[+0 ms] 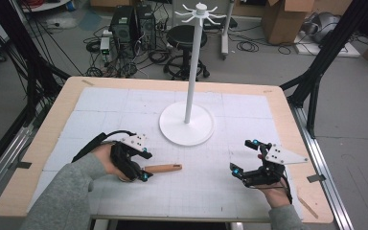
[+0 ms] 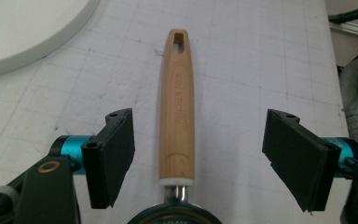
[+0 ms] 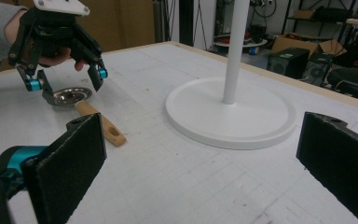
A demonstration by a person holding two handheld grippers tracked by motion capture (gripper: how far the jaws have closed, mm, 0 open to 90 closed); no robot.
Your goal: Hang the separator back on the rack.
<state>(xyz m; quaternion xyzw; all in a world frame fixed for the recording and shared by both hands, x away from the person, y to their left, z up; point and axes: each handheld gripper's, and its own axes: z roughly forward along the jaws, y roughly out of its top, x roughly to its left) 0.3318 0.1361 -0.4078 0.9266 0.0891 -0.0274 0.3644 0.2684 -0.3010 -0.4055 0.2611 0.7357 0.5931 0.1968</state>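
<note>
- The work surface was a wooden table (image 1: 43, 143) covered with a white gridded mat, and behind it the floor carried cables, computer cases, a black stool and cardboard boxes.
- A tall white stand with a round flat base (image 1: 187, 123) stood near the middle of the mat; all places below are given relative to it.
- A small ladle with a light wooden handle and a shiny metal bowl (image 1: 162, 168) lay flat on the mat, in front of the stand's base and a little to its left, near but apart from it.
- The left gripper (image 1: 141, 167) hung over the ladle's bowl end. Its jaws were wide apart, one on each side of the wooden handle (image 2: 177, 116), and the pads (image 2: 114, 154) did not touch it.
- The right gripper (image 1: 249, 160) was in front of the stand and to its right, well apart from the ladle. Its jaws stood wide apart with nothing between them.
</note>
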